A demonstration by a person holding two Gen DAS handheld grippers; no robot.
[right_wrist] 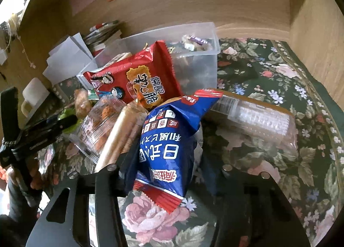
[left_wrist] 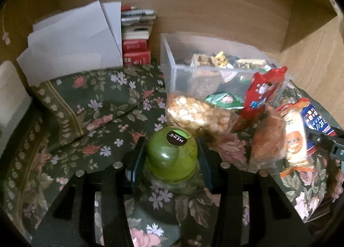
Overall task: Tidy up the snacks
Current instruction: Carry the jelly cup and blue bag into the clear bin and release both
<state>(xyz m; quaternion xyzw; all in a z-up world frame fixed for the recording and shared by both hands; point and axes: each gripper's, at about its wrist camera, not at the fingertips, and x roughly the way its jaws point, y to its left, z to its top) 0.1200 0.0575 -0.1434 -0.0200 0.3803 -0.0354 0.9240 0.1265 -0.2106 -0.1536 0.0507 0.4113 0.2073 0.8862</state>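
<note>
My left gripper (left_wrist: 171, 158) is shut on a green domed snack cup (left_wrist: 171, 156) with a black round label, just above the floral cloth. My right gripper (right_wrist: 165, 161) is shut on a blue snack bag (right_wrist: 167, 145) with a red crimped end. A clear plastic bin (left_wrist: 172, 64) holding several small wrapped snacks stands at the back; it also shows in the right wrist view (right_wrist: 193, 31). A red snack bag (right_wrist: 137, 79) leans against the bin. A bag of puffed snacks (left_wrist: 193, 115) lies in front of the bin.
White papers (left_wrist: 73, 40) and stacked books (left_wrist: 136, 38) sit at the back left against the wooden wall. A clear tray pack of biscuits (right_wrist: 253, 118) lies to the right of the blue bag. Clear-wrapped orange snacks (right_wrist: 101, 124) lie left of it. Floral cloth (right_wrist: 279, 79) covers the table.
</note>
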